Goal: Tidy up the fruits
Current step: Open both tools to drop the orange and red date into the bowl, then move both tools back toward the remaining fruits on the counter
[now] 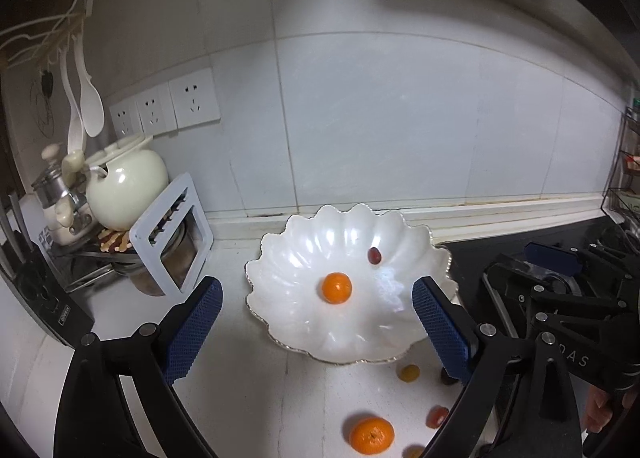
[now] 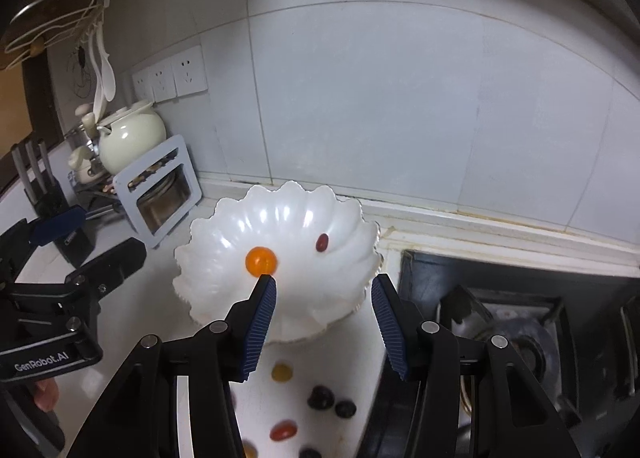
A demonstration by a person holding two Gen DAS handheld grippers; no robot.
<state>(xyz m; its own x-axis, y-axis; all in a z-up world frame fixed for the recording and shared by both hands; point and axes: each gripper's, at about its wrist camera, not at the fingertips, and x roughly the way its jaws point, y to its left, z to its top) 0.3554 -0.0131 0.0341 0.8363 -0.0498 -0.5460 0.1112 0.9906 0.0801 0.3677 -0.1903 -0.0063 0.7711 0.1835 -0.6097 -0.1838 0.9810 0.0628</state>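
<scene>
Both hand-held grippers released & empty: left hand-held gripper point(image 1: 316, 314), right hand-held gripper point(image 2: 324, 294) over shell dish point(image 1: 400, 226). Dish holds 1 orange point(image 1: 337, 287) + red fruit point(image 1: 374, 255). Rest loose on near worktop point(image 1: 260, 398). Next, likely: drop to near orange point(image 1: 372, 435), clamp gently, carry to dish.

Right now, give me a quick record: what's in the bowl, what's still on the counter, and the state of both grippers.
bowl: white scalloped bowl on the counter, beside the stove
in bowl: one orange, one dark red small fruit
on counter: second orange, yellow fruit, red fruit, dark grapes, all in front of the bowl
left gripper: open, empty
right gripper: open, empty, above the bowl's near rim
</scene>
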